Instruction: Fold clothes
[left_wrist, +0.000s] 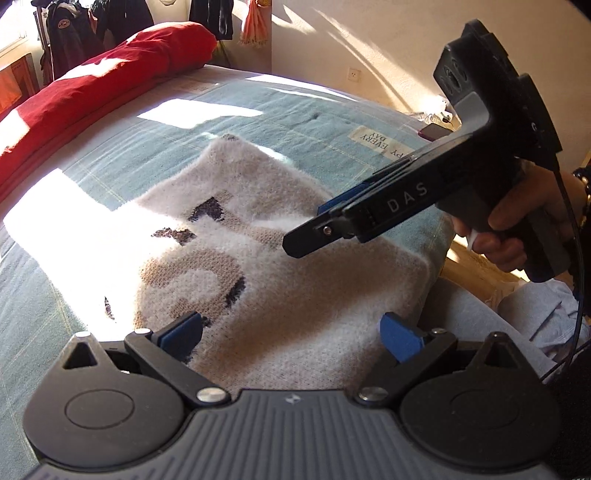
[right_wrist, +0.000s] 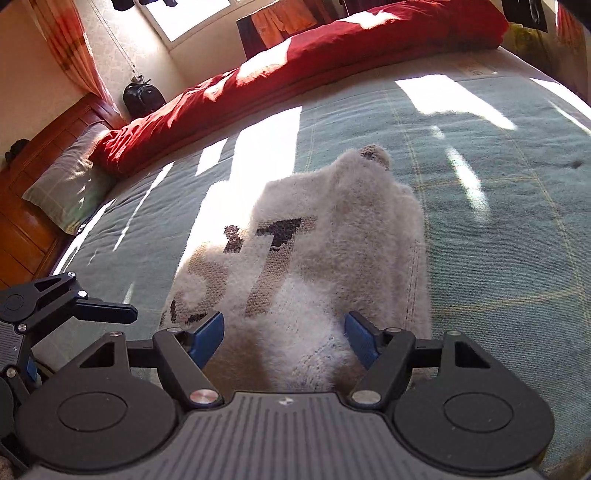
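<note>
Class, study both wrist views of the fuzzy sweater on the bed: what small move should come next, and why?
Probably lower the right claw onto the near edge of the sweater and close. Both claws, the left claw too, hang open above it with nothing between the pads, and the sweater lies only partly folded on the bedspread, so a new grip seems needed.

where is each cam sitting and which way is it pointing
Left wrist: on the left gripper, angled down at the fuzzy sweater on the bed; shows its open fingers, the right gripper and the hand holding it.
Right wrist: on the right gripper, angled down along the sweater toward the red duvet; shows its open fingers and, at left, the left gripper.
Shared: sweater, bed, red duvet, both grippers.
</note>
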